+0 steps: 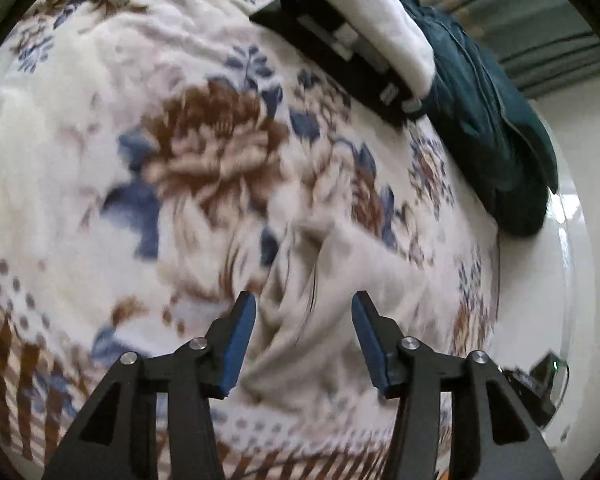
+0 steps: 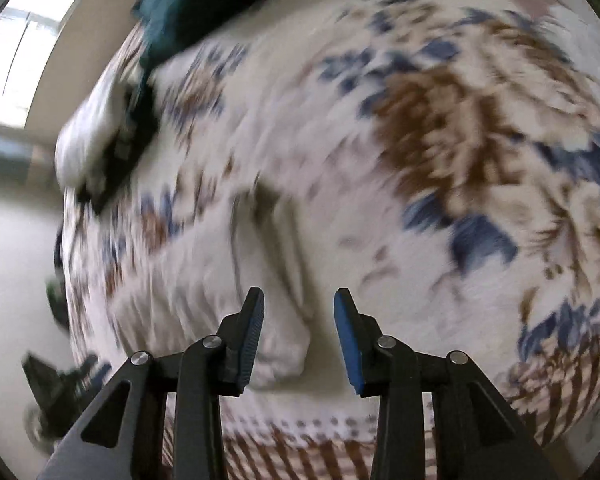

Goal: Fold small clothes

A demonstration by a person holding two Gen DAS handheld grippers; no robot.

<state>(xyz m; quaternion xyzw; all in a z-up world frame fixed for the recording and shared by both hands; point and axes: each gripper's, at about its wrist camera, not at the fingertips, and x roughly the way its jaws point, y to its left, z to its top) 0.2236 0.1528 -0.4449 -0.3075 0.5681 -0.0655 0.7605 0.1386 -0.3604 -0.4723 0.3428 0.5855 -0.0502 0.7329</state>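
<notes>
Fleecy cream fabric printed with brown and blue flowers fills your view: the blanket [image 1: 100, 128] spreads across the whole work surface, with a brown striped border along its near edge. At the far side a dark teal bundle of cloth [image 1: 488, 128] lies along the blanket's edge, with a folded white cloth [image 1: 384, 28] and a flat black item [image 1: 340, 60] just beside it; both views are blurred, so finer detail there is lost. Your task piece is the small cream garment [image 1: 340, 304], pale against the pale print, rumpled into soft folds and lying on the blanket directly ahead of both tools. In the left wrist view its long axis runs away from you, slanting up and to the right. The stretch of blanket to its left, around the big brown flower, is bare, while the bed's edge runs close on the right. Your left gripper [image 1: 304, 340] holds its jaws apart over the garment. Your right gripper [image 2: 299, 336] likewise has its jaws apart, a bunched end of the garment [image 2: 284, 344] between them.
</notes>
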